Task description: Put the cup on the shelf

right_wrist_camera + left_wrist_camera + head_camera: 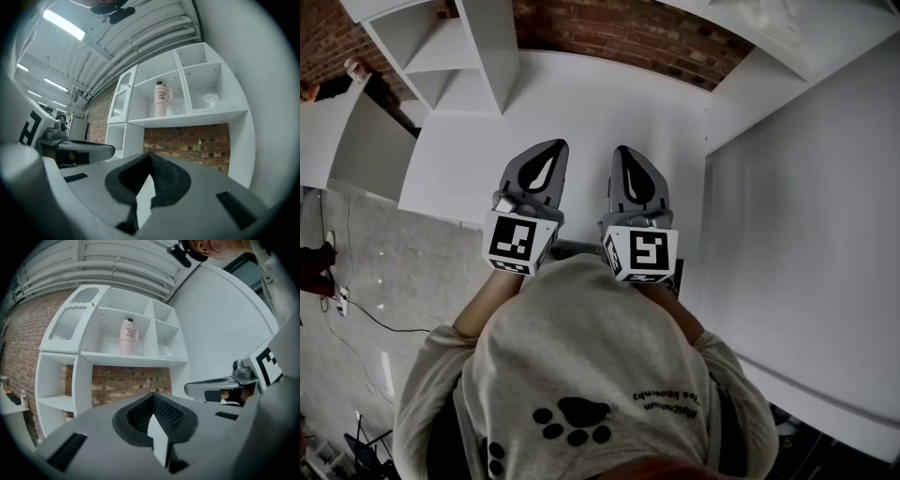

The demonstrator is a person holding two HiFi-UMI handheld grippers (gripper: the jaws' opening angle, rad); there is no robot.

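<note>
Up on the shelf [136, 360] — cup [128, 336], gripper views only.

Open table [581, 112], shelf unit [136, 359] beyond

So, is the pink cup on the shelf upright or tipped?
Upright: the cup stands on its base in a compartment of the shelf, lid at the top, in both gripper views.

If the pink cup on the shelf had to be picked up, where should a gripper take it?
Probably the lower body of the cup, from the open front: it stands upright between shelf walls, and its handle sticks out higher up.
</note>
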